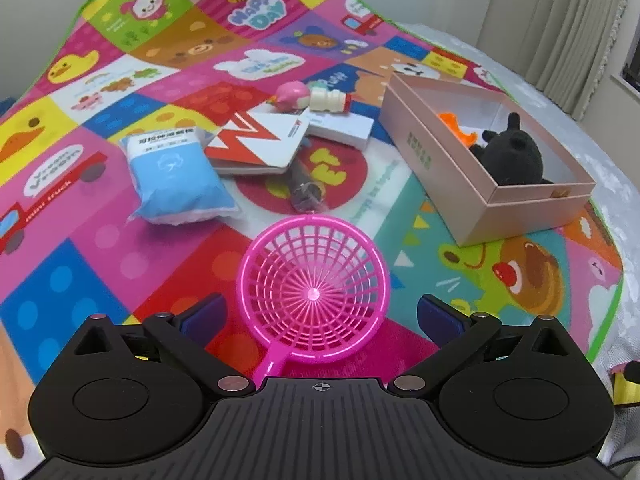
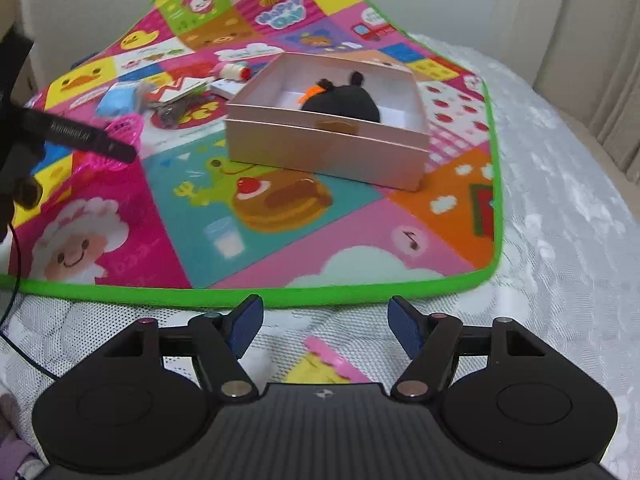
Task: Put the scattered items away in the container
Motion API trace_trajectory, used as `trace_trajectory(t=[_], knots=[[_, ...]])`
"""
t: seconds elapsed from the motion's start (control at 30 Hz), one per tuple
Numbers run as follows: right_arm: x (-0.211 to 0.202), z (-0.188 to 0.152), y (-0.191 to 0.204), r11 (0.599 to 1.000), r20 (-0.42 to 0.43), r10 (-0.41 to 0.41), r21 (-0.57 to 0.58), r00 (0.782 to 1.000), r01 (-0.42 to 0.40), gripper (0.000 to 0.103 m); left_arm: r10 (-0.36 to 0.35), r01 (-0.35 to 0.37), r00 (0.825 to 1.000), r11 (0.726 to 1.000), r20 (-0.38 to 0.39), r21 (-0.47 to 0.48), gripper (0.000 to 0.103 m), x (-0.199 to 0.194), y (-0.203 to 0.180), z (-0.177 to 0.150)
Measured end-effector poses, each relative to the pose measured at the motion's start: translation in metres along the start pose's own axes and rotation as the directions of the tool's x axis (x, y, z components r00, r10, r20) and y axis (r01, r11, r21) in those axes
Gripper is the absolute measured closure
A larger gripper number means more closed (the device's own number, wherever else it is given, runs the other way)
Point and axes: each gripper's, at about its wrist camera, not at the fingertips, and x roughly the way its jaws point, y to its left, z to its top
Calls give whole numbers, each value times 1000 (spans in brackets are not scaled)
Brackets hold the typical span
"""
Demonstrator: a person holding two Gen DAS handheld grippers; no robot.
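Cartoon play mat [image 2: 280, 216] on white lace bedspread [image 2: 560, 240], beige curtains [image 1: 568, 20], both tongs wide, empty

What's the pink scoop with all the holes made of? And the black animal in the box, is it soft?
The pink scoop looks like hard, shiny plastic: its thin moulded ribs and rim catch the light. The black animal in the pink box looks soft, probably plush fabric: its surface is fuzzy and dull, with no shine. The box looks like smooth cardboard, going by its thin straight walls.

pink strainer [image 1: 314, 292], black plush [image 1: 512, 156], patchwork mat [image 1: 160, 240]
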Motion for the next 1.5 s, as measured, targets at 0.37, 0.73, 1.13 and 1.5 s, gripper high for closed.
trace_trajectory(t=[0.37,0.73,1.13,1.5], knots=[[17,-18,-6,999,-96,3,35,995,1,49,31,-31,999,999,-21,19,0,4,-1,-4],[12,-5,-14,997,-50,-46,60,998,49,79,81,-78,996,994,-31,82,0,21,-3,-9],[24,-16,-14,1000,-126,-22,17,992,25,41,75,-72,997,993,-31,89,0,22,-5,-9],[22,-15,-23,996,-102,-69,47,992,74,58,73,-70,997,994,-25,87,0,22,-5,-9]])
